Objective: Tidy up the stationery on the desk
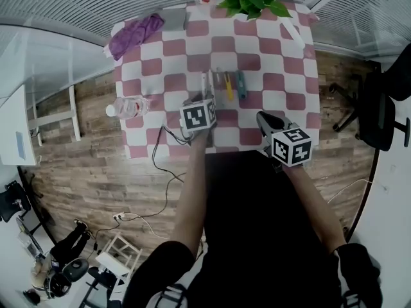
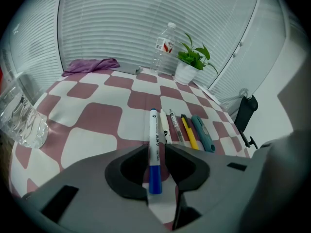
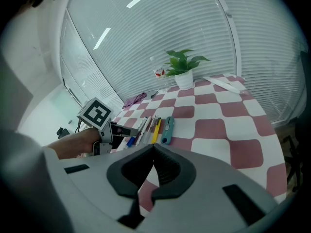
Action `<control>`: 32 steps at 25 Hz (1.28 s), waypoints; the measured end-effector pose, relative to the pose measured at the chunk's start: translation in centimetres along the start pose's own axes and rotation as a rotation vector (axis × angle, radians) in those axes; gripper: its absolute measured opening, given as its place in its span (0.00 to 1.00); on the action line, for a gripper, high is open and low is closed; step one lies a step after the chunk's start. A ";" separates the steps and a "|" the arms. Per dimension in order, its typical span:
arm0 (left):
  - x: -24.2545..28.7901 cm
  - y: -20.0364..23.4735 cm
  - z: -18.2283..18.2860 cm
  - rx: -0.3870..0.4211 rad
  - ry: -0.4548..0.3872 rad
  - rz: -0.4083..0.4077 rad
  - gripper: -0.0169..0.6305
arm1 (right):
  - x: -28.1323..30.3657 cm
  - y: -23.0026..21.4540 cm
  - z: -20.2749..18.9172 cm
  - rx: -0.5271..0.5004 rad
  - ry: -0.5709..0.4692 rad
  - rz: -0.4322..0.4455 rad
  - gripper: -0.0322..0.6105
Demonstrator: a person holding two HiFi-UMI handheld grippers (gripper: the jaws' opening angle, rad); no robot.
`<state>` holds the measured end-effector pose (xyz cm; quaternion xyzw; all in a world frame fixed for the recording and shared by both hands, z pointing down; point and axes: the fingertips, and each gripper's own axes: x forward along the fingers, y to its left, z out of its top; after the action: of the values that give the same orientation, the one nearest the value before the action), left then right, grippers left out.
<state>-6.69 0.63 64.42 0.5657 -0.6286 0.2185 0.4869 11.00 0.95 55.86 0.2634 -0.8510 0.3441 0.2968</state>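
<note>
Left gripper view: left gripper (image 2: pixel 156 147) loose around blue-capped marker (image 2: pixel 154 132) on checkered table (image 2: pixel 92 116) (right gripper (image 3: pixel 152 148) clenched, empty)

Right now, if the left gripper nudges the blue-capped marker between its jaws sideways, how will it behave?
The blue-capped marker looks round-barrelled, so it would probably roll toward the white pen beside it. Straight and slim, it should lift stiff and light. Its smooth barrel might slip in a loose pinch.

Head view hangs high, looking steeply down on the checkered table (image 1: pixel 282 101). Left gripper view sits low and close, facing along the row of pens (image 2: pixel 177 130) toward the potted plant (image 2: pixel 192 62); right gripper view, farther back, shares both.
</note>
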 end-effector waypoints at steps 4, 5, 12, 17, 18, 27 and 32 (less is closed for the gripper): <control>-0.4 -0.1 0.1 0.024 -0.009 -0.006 0.25 | 0.0 0.3 0.3 -0.014 -0.009 0.000 0.08; -0.7 0.0 0.1 0.032 -0.013 -0.006 0.26 | 0.0 0.4 0.4 -0.017 -0.014 -0.002 0.08; -3.9 -0.4 0.7 0.101 -0.050 -0.048 0.24 | -0.2 1.7 2.2 -0.020 -0.083 -0.006 0.08; -7.9 -0.6 1.1 0.177 -0.082 -0.066 0.12 | -0.9 4.2 3.9 -0.049 -0.159 0.000 0.08; -8.8 -0.7 1.3 0.191 -0.094 -0.071 0.10 | -1.0 4.7 4.3 -0.061 -0.171 -0.002 0.08; -19.2 -2.5 3.2 0.233 -0.319 -0.270 0.08 | -3.4 10.7 6.7 -0.115 -0.345 0.052 0.08; -25.1 -2.8 4.8 0.284 -0.496 -0.366 0.08 | -5.3 13.9 9.0 -0.161 -0.432 0.094 0.08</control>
<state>-8.75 8.41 39.98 0.7672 -0.5793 0.0687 0.2667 2.68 4.24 40.94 0.2666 -0.9307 0.2243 0.1115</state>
